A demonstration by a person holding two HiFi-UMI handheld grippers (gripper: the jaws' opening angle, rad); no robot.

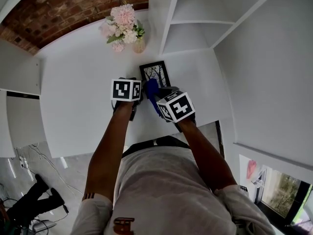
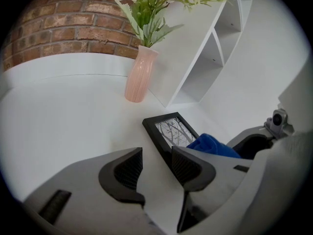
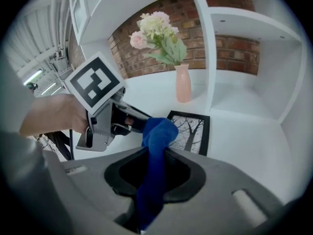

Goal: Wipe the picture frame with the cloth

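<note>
A black picture frame (image 1: 155,74) with a bare-tree print lies flat on the white table (image 1: 78,92), just in front of both grippers. My right gripper (image 3: 159,155) is shut on a blue cloth (image 3: 157,136), which sticks out past the jaws over the frame's near edge (image 3: 191,131). In the head view the cloth (image 1: 152,95) shows between the two marker cubes. My left gripper (image 2: 155,160) is open with nothing between its fingers. It hovers at the frame's near left corner (image 2: 168,131), right beside the cloth (image 2: 211,145).
A pink vase (image 1: 139,45) with pink flowers (image 1: 122,26) stands on the table behind the frame. White shelving (image 1: 195,28) rises to the right of it. A brick wall (image 1: 68,9) runs behind the table. Cables (image 1: 34,160) lie on the floor at the left.
</note>
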